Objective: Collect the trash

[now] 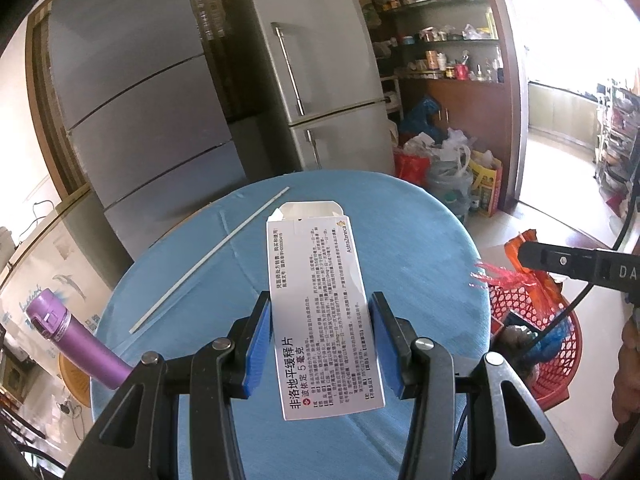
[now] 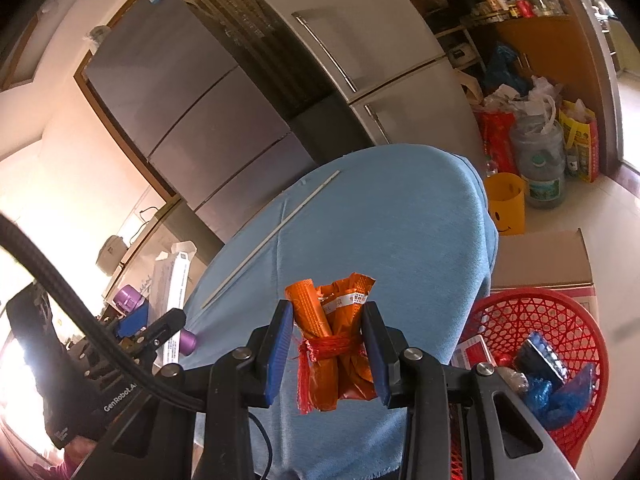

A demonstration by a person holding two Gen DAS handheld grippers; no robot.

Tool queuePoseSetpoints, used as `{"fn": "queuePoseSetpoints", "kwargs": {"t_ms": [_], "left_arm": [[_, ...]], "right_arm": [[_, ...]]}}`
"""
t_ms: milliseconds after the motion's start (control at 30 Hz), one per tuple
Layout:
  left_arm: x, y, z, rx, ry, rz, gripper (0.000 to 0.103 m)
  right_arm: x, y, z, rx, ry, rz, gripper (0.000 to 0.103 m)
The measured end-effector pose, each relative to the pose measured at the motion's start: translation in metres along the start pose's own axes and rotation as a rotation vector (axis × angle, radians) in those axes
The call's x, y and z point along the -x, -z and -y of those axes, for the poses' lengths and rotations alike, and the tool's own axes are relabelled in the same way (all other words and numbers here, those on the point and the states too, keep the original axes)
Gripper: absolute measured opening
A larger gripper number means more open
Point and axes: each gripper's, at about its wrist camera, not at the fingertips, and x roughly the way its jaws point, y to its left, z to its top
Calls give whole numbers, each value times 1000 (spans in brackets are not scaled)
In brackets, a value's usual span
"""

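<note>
Pinching white medicine box (image 1: 320, 312) in left hand-held gripper (image 1: 320, 344), right hand-held gripper (image 2: 330, 354) clamped on orange wrapper bundle (image 2: 334, 336), red basket (image 2: 560, 320) nearby

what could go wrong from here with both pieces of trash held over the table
The left hand-held gripper pinches the flat medicine box only near its lower half, so it could swivel or slip. The right hand-held gripper holds the orange wrapper bundle over the blue tablecloth, short of the red basket; released here, it misses.

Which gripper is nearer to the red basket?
Right. The right gripper, holding the orange bundle, is just beside the red basket; the left gripper with the box is over the table.
</note>
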Motion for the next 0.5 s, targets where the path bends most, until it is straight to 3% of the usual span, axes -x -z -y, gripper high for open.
{"fn": "queuePoseSetpoints", "kwargs": {"t_ms": [500], "left_arm": [[-1,1,17,-49,24,-29,49]], "right_arm": [[4,1,10,-33,14,2,38]]}}
